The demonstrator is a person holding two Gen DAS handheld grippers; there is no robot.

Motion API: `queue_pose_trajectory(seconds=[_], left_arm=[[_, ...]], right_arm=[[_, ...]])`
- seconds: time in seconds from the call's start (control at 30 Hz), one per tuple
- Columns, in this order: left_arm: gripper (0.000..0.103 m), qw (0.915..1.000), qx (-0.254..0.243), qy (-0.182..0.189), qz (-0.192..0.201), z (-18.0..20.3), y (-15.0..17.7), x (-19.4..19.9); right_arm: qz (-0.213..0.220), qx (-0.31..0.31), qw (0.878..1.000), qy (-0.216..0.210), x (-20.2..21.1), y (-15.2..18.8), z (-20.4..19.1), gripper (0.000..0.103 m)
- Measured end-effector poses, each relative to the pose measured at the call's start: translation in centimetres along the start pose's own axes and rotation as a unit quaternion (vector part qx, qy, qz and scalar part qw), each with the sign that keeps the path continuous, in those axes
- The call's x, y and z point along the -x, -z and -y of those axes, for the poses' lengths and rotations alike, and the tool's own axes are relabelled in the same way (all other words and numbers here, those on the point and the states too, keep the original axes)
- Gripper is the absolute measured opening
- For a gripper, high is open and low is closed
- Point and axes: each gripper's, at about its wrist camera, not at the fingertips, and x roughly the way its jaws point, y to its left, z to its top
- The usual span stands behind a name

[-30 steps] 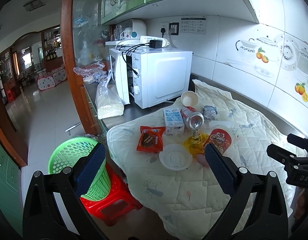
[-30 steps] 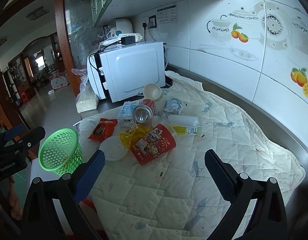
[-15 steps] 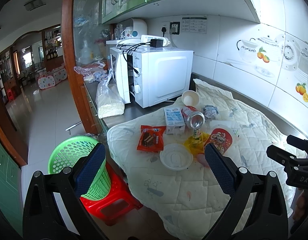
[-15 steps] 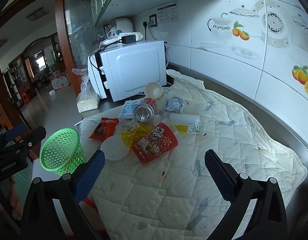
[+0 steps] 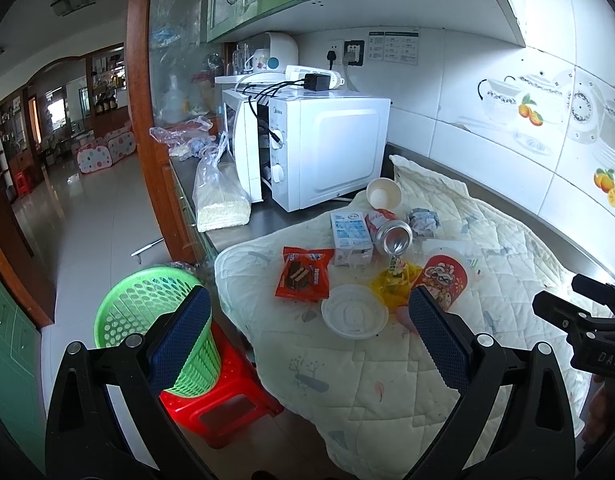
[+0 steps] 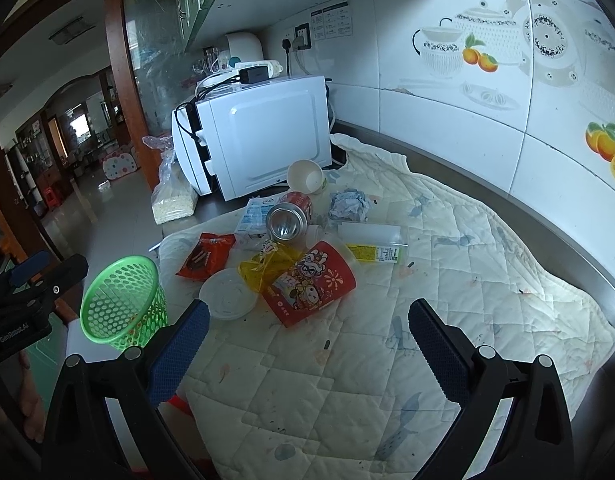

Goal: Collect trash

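Observation:
Trash lies in a pile on a quilted cloth (image 6: 447, 320): a red noodle cup (image 6: 309, 282), a white lid (image 6: 227, 294), a yellow wrapper (image 6: 263, 266), a red snack packet (image 5: 304, 273), a can (image 6: 287, 218), a milk carton (image 5: 349, 232), a paper cup (image 6: 305, 176), crumpled paper (image 6: 349, 204). A green basket (image 5: 159, 320) stands on a red stool (image 5: 223, 412) by the counter's left edge. My left gripper (image 5: 307, 340) is open above the lid (image 5: 354, 316). My right gripper (image 6: 307, 348) is open, short of the noodle cup.
A white microwave (image 5: 315, 148) stands behind the pile. A plastic bag of noodles (image 5: 219, 196) leans beside it. The tiled wall (image 6: 487, 100) runs along the right. The counter edge drops to the floor (image 5: 95, 220) on the left.
Both grippers have drifted slightly; the pile appears a little nearer in the right wrist view. Nothing was picked up.

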Motion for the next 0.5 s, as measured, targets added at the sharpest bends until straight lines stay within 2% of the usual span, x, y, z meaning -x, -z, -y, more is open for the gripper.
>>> queue_pose_trajectory(seconds=[0.5], left_arm=[[0.097,0.9999,0.004,-0.003,-0.012,-0.4,0.3,-1.0]], right_arm=[[-0.018,-0.010,1.000,0.001,-1.7,0.0,0.6,0.097]])
